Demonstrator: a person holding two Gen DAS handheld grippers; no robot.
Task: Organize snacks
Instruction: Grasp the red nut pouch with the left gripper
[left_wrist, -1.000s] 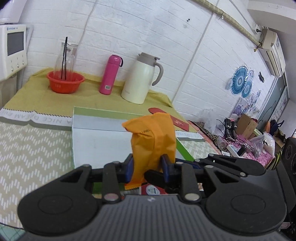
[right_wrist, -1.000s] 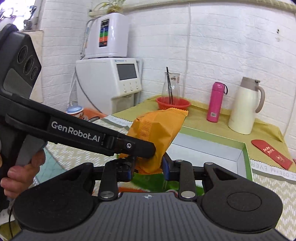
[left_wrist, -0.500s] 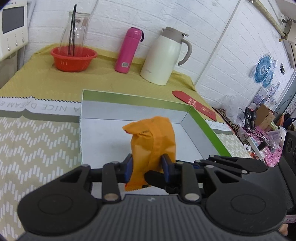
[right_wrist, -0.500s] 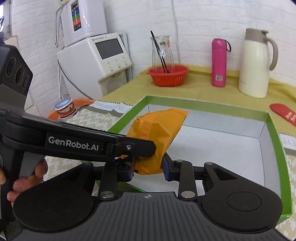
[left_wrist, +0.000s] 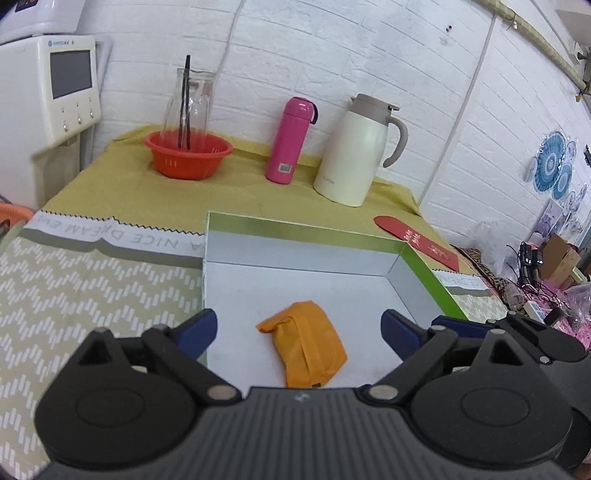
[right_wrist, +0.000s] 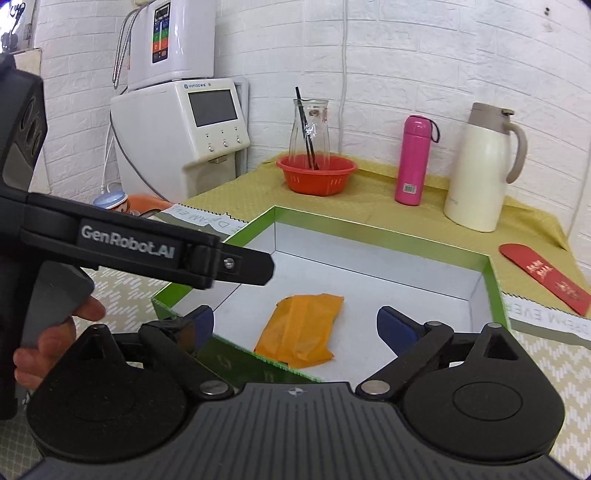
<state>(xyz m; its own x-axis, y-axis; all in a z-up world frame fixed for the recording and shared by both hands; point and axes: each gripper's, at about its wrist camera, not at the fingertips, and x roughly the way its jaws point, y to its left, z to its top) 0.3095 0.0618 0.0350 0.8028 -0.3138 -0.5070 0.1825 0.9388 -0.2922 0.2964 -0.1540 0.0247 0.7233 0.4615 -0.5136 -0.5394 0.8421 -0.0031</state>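
Okay, both jaw sets just sprang wide: left gripper (left_wrist: 299, 326) and right gripper (right_wrist: 295, 325) hold nothing. Orange snack packet (left_wrist: 304, 343) lies flat on the green-rimmed box (left_wrist: 295, 225) floor, between the spread fingers.

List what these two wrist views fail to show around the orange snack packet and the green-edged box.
- Near end of the orange snack packet: left wrist view, hidden behind the left gripper body.
- Near wall of the green-edged box: right wrist view, partly covered by the right gripper, whose jaws have just opened.
- Packet print: too small in both views.
- Other snacks: none in frame; the table's near side is cut off.
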